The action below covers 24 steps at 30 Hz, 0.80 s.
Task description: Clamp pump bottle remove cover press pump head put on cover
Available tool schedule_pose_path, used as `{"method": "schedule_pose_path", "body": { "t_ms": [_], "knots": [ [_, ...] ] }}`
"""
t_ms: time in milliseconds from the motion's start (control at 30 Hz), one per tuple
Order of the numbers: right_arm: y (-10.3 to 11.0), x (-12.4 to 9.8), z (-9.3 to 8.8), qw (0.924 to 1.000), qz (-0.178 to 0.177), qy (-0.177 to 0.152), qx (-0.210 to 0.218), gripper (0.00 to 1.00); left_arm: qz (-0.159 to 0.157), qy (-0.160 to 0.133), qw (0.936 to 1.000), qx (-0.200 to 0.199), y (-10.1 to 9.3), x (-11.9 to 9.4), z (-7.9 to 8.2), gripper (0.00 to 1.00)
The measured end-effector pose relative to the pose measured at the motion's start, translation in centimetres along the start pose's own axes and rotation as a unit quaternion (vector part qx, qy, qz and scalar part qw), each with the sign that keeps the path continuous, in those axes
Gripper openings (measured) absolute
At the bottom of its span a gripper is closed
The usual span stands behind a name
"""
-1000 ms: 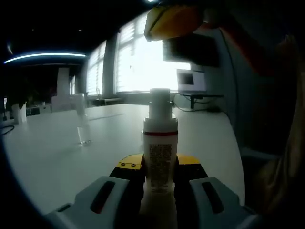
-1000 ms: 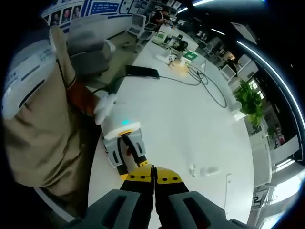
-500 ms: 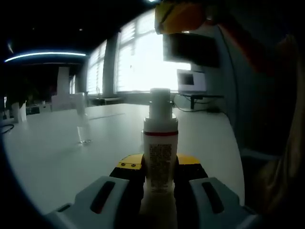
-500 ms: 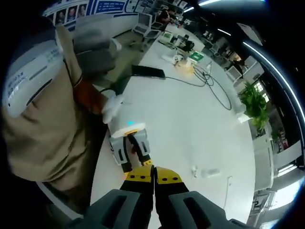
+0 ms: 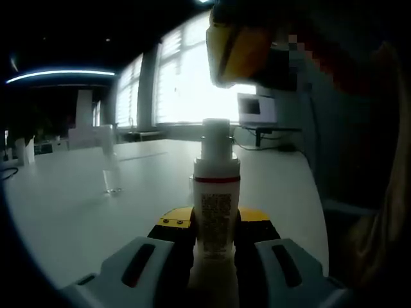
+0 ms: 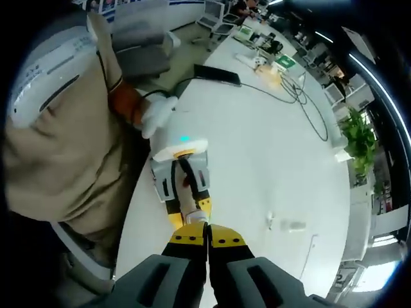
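R gripper (image 5: 234,45) dropped closer above pump bottle (image 5: 216,192); L gripper (image 5: 215,234) clamps it.

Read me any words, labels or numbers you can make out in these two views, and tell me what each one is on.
No text here is readable.
Pump bottle, clamped in the left tongs: dark print below a red band, too blurred to read.
Blue wall posters in the right gripper view: too small to read.
Grey print on the person's white garment: blurred, unreadable.

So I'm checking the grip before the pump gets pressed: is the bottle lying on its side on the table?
No, the pump bottle stands upright, clamped between the left gripper fingers.
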State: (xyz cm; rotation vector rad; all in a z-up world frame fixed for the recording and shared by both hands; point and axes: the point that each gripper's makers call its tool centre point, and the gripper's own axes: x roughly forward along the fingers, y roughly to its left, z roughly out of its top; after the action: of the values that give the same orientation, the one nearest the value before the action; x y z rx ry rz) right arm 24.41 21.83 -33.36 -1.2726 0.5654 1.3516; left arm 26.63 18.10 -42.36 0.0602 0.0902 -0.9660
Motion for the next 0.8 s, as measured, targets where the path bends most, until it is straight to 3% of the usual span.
{"method": "schedule_pose_path", "body": {
  "t_ms": [467, 800],
  "knots": [
    [0.0, 1.5, -1.0, 0.9995, 0.008, 0.028, -0.009, 0.00, -0.002, 0.000, 1.0000, -0.002, 0.1, 0.1, -0.1, 0.14],
    [0.3, 1.4, -0.7, 0.9992, 0.016, 0.028, -0.024, 0.00, -0.003, 0.000, 1.0000, -0.002, 0.1, 0.1, 0.0, 0.14]
  ]
}}
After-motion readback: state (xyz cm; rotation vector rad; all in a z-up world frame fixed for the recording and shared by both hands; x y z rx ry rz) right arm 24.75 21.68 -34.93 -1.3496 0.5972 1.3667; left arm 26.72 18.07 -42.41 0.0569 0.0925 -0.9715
